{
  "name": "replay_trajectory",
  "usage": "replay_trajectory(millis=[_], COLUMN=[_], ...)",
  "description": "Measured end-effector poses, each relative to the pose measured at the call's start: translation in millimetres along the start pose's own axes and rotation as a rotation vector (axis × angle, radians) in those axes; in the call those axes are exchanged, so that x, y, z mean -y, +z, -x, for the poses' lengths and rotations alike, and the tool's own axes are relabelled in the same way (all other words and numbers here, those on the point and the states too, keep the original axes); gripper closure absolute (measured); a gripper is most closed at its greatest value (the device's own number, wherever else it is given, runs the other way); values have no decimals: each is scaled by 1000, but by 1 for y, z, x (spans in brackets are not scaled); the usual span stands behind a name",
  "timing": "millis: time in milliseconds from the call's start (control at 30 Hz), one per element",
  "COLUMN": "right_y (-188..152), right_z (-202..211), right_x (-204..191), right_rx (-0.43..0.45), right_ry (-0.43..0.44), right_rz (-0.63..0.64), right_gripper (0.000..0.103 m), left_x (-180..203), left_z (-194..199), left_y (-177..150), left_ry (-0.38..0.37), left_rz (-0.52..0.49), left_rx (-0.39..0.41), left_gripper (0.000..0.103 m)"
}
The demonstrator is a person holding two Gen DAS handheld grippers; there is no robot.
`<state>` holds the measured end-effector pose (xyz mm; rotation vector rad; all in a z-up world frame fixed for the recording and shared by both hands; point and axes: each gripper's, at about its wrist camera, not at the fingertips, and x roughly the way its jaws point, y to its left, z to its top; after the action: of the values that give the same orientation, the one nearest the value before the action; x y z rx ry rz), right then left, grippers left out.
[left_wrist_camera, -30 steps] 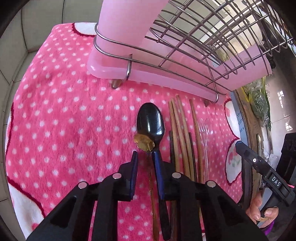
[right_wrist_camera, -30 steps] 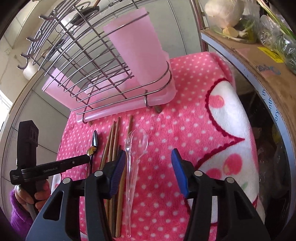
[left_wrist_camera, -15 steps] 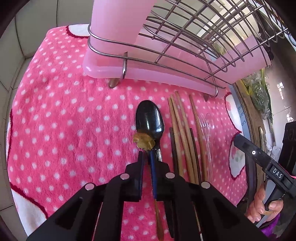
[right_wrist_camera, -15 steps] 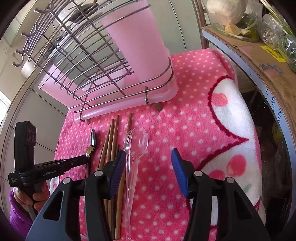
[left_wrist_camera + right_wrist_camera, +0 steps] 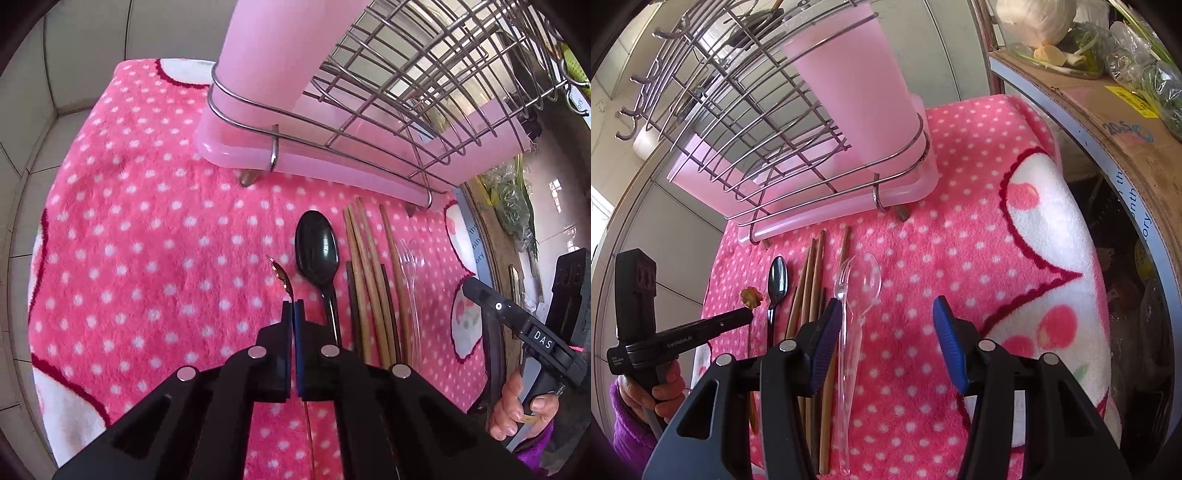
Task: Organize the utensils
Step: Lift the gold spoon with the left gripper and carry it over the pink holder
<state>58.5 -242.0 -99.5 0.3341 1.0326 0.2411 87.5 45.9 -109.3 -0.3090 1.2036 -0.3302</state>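
Observation:
My left gripper [image 5: 293, 307] is shut on the thin handle of a small gold spoon [image 5: 279, 274] with a flower-shaped head, which is tilted up off the pink dotted towel [image 5: 147, 258]. Just right of it lie a black spoon [image 5: 317, 251], several brown chopsticks [image 5: 369, 280] and a clear plastic fork [image 5: 408, 266]. In the right wrist view the left gripper [image 5: 748, 314] holds the gold spoon [image 5: 751, 297] left of the black spoon [image 5: 777, 282]. My right gripper [image 5: 882, 310] stands open just above the towel, over the clear fork [image 5: 842, 291] and clear spoon [image 5: 868, 286].
A wire dish rack [image 5: 406, 92] on a pink tray [image 5: 332, 170], with a tall pink cup [image 5: 849, 92], stands behind the utensils. A cardboard box [image 5: 1108, 122] with bagged vegetables is at the right. A person's hand [image 5: 513, 410] holds the right gripper's handle.
The left jaws closed on the gold spoon's handle. The spoon's head came up off the towel and moved left, away from the black spoon. The right gripper kept still.

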Motion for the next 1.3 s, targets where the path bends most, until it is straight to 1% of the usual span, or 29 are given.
replay_trajectory(millis=[100, 167, 367, 400, 500, 600, 667, 700, 733, 767, 800, 933, 1067, 1200, 1300], right_y=[0, 1, 10, 13, 21, 26, 27, 27, 26, 25, 24, 17, 12, 8, 3], right_z=[-3, -7, -25, -29, -39, -54, -58, -59, -60, -62, -61, -45, -19, 8, 30], right_x=[1, 2, 2, 1, 0, 0, -3, -6, -7, -8, -8, -12, -20, -27, -29], right_rx=[-16, -34, -100, -108, -115, -135, -124, -118, -123, -129, -124, -62, 25, 126, 203], right_ry=[9, 17, 61, 57, 37, 19, -12, -25, -17, -8, -2, -1, -28, -42, -37], right_rz=[-8, -20, -39, -39, -31, -23, 3, 27, 38, 37, 39, 62, 102, 140, 161], right_gripper=[51, 51, 51, 51, 51, 51, 61, 71, 88, 95, 98, 99, 100, 100, 100], left_x=[-8, -12, -10, -9, -8, -11, -13, -12, -12, -9, -8, -1, -1, 0, 4], left_z=[8, 9, 1, -1, -6, -7, -7, -8, -8, -11, -11, -10, 5, 31, 53], left_y=[0, 1, 1, 2, 4, 6, 8, 9, 9, 10, 9, 6, -1, -8, -12], left_ry=[44, 74, 85, 89, 103, 100, 94, 96, 99, 102, 105, 111, 91, 79, 79], left_rz=[-3, -8, -24, -22, -22, -11, 4, 2, -1, -4, -11, -45, -40, -36, -42], left_rx=[15, 12, -24, -35, -51, -56, -60, -61, -60, -58, -55, -25, 26, 115, 197], left_gripper=[103, 102, 100, 98, 98, 98, 98, 98, 98, 98, 98, 100, 100, 101, 102])
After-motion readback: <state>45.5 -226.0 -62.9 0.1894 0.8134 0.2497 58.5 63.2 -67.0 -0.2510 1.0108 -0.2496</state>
